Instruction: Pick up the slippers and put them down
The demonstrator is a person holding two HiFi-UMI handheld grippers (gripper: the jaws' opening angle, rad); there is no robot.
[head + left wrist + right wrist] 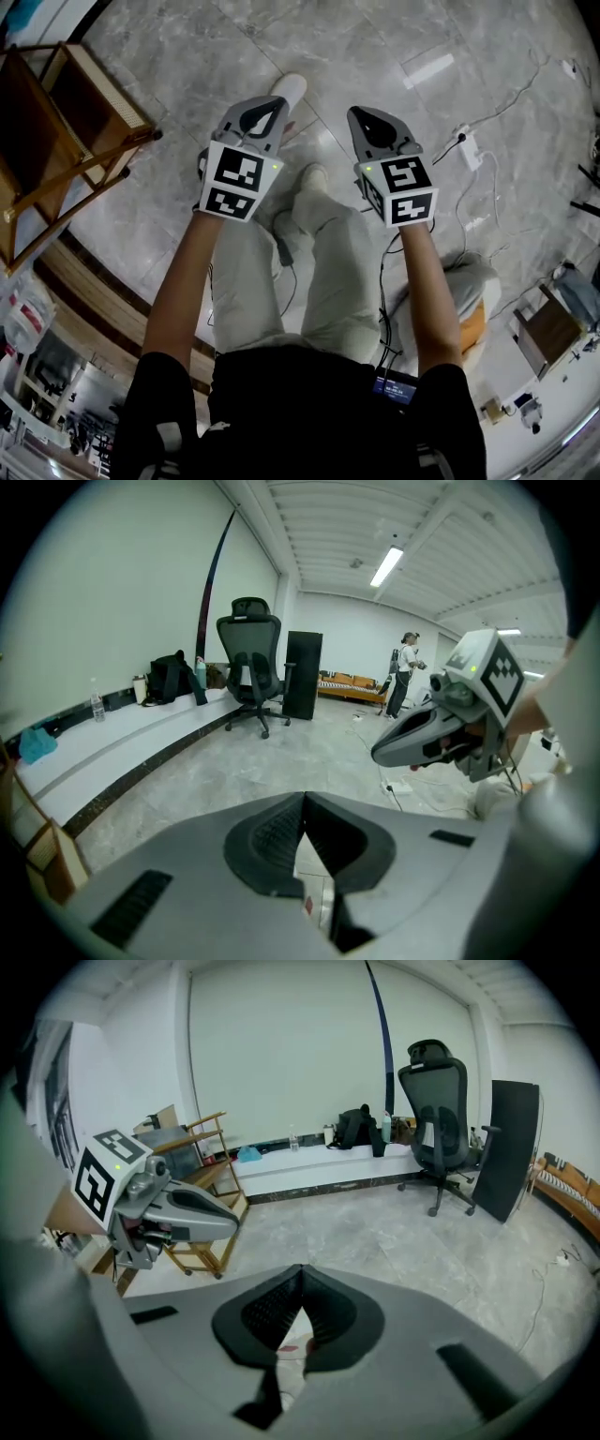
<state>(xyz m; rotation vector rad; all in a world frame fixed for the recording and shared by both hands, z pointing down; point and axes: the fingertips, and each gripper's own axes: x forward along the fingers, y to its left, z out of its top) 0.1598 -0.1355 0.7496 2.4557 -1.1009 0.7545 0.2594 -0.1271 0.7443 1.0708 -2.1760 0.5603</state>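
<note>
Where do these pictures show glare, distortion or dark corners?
Head view: the polished floor carries a white glare patch, and the corners are vignetted black. Left gripper view: the ceiling lamp is blown out, and the wall bows from fisheye distortion. Right gripper view: light is even and soft, with the same black round rim.

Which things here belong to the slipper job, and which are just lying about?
Job: left gripper, shut, empty; right gripper, shut, empty; white footwear on the floor, perhaps a slipper, unclear.
Lying about: wooden rack; office chair; power strip; black bag.
</note>
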